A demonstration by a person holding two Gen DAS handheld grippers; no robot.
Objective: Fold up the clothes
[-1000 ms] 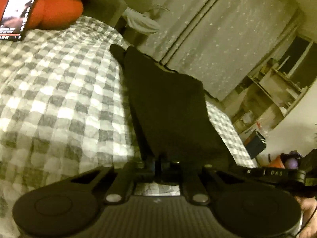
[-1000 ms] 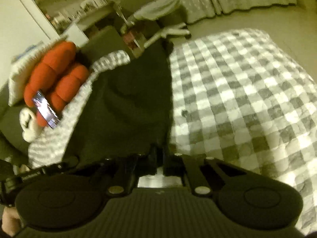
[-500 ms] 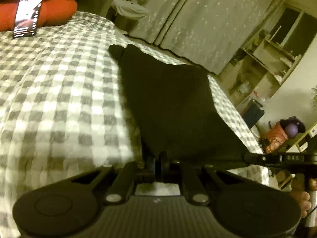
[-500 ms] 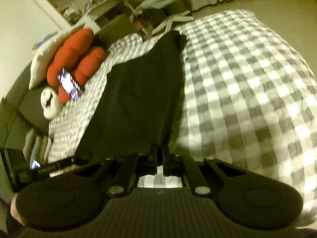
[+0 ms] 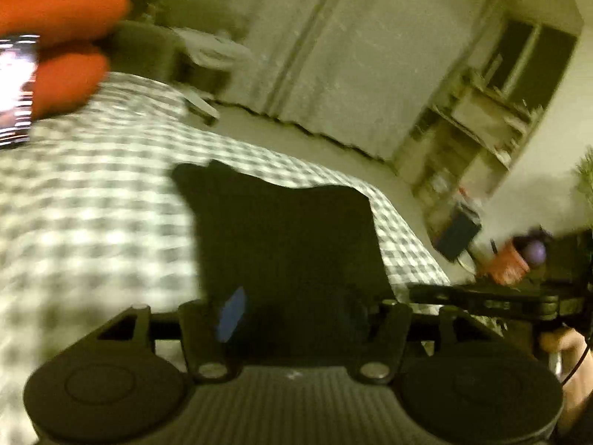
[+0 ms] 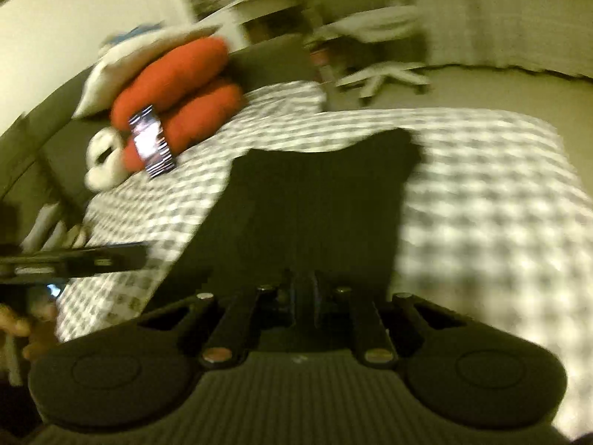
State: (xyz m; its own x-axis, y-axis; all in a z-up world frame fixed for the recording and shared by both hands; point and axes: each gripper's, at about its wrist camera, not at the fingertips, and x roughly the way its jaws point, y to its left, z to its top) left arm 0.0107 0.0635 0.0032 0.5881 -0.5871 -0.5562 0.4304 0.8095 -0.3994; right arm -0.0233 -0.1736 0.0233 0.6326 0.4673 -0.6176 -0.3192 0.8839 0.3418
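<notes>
Spread wide, the left gripper (image 5: pixel 296 307) has just been opening its jaws; the near edge of the one black cloth garment (image 5: pixel 285 230) lies between the fingers, and the blue pad (image 5: pixel 231 313) stands clear of it. The right gripper (image 6: pixel 304 285) has also just been opening, but its fingers stand only a narrow slit apart over the same garment's edge, and the blur hides whether they still pinch it.

The garment lies flat on the grey-and-white checked bedspread (image 5: pixel 92 204), reaching away from both grippers.

Two orange-red rounded cushions (image 6: pixel 174 74) are stacked at the bed's far end. One phone with a lit screen (image 6: pixel 152 144) leans against them, beside one white soft toy (image 6: pixel 103 159). Beyond the bed stand pale dotted curtains (image 5: pixel 352 55), an open cluttered shelf unit (image 5: pixel 474 129) and a white swivel chair (image 6: pixel 378 74).

Lettering on each gripper's side and on the phone screen is too blurred to read.
</notes>
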